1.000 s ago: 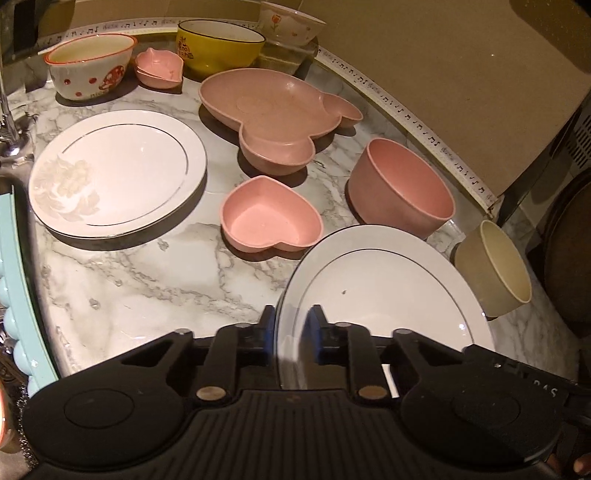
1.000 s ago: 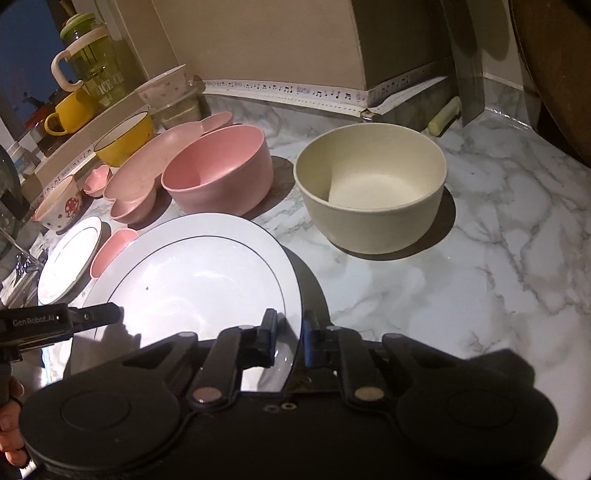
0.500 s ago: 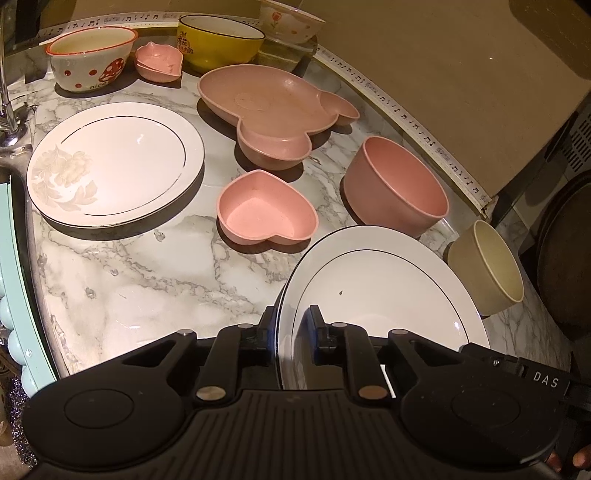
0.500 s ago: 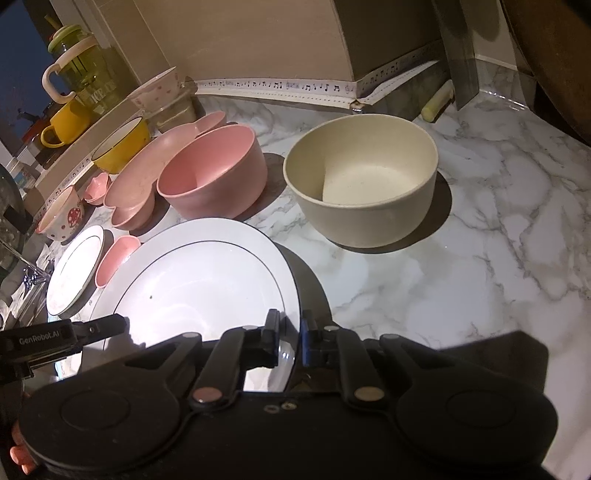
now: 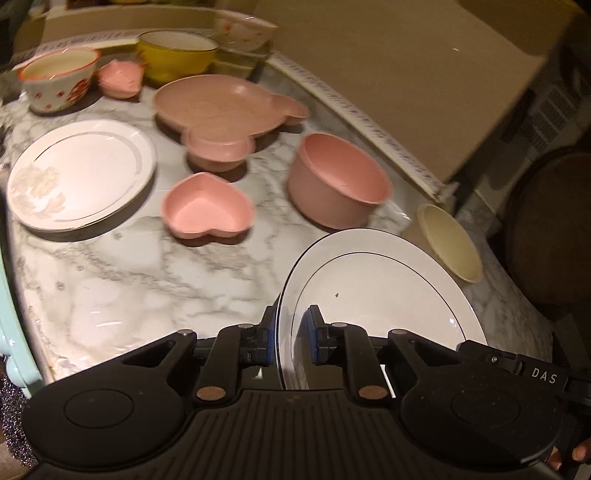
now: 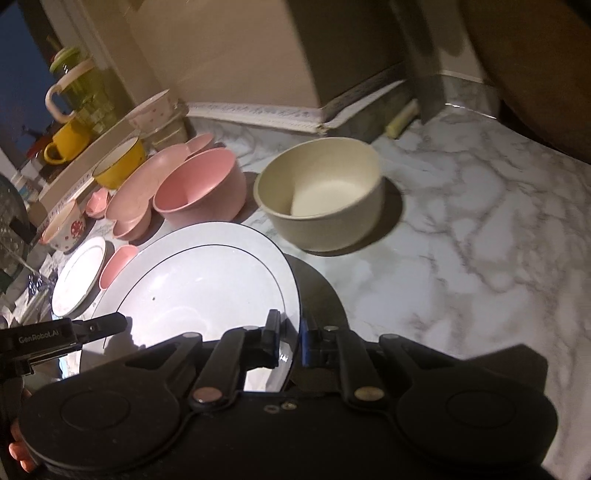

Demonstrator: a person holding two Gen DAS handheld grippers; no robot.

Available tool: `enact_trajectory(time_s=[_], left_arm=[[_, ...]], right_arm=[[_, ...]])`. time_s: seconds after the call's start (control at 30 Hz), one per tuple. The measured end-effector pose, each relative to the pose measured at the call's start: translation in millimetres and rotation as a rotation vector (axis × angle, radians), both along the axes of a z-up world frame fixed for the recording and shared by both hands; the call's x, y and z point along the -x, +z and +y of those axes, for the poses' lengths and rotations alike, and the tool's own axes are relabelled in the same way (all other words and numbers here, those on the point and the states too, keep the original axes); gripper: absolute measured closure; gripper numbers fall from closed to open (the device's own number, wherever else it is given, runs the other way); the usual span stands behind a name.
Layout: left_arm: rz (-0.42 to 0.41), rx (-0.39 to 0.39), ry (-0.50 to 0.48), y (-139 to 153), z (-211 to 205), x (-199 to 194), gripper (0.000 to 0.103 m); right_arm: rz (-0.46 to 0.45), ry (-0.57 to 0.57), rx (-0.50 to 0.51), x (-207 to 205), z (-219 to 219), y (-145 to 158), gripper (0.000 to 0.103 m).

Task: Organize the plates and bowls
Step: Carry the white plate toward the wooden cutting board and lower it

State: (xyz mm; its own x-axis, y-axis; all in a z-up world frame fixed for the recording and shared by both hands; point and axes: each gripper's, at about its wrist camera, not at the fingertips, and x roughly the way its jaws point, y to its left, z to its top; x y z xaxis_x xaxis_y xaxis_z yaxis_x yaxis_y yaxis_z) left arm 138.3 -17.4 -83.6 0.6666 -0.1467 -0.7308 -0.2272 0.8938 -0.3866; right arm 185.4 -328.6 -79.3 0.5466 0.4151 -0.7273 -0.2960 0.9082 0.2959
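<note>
A large white plate with a thin dark ring [image 5: 373,280] is held off the marble counter by both grippers. My left gripper [image 5: 291,332] is shut on its near left rim. My right gripper [image 6: 291,334] is shut on its right rim; the plate also shows in the right wrist view [image 6: 199,280]. A second white plate with a pale flower print [image 5: 79,177] lies flat at the left. A pink heart dish [image 5: 208,210], a round pink bowl [image 5: 338,181], a cream bowl [image 6: 321,192] and a pink bear-shaped plate [image 5: 225,107] stand on the counter.
At the back stand a yellow bowl [image 5: 175,59], a mushroom-print bowl [image 5: 57,79], a small pink dish [image 5: 120,77] and a floral bowl [image 5: 243,29]. A cardboard box [image 5: 406,62] walls the back right. A teal edge [image 5: 11,314] runs along the left.
Both grippers have lifted the large plate higher and drawn it back; the dishes on the counter look further away. The counter items have not moved.
</note>
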Motion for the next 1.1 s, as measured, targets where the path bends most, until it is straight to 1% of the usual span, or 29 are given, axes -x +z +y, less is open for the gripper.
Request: enact_trajectory(time_s=[0.2, 0.43, 0.6, 0.77, 0.93, 1.1], left_arm=[[-0.021, 0.007, -0.093, 10.8, -43.7, -7.2, 0.087], [-0.032, 0.008, -0.233, 10.9, -110.1, -30.2, 0.087], [-0.027, -0.006, -0.337, 1.6, -162.3, -50.4, 0.087], [-0.019, -0.023, -0.414, -8.6, -207.2, -62.3, 0.087], [-0.012, -0.041, -0.470, -17.6, -238.7, -70.7, 0.087], [0.000, -0.051, -0.493, -25.4, -255.3, -76.1, 0.087]], right_arm=[[-0.014, -0.089, -0.021, 12.0, -50.0, 12.5, 0.093], [-0.041, -0.215, -0.006, 26.8, -114.9, 20.2, 0.093], [-0.034, -0.324, -0.004, 32.9, -161.4, 11.6, 0.093], [-0.010, -0.412, -0.016, 36.8, -201.2, -2.5, 0.093], [-0.005, -0.472, -0.021, 39.2, -229.9, -12.9, 0.093], [-0.001, -0.491, -0.016, 39.1, -244.8, -20.1, 0.093]])
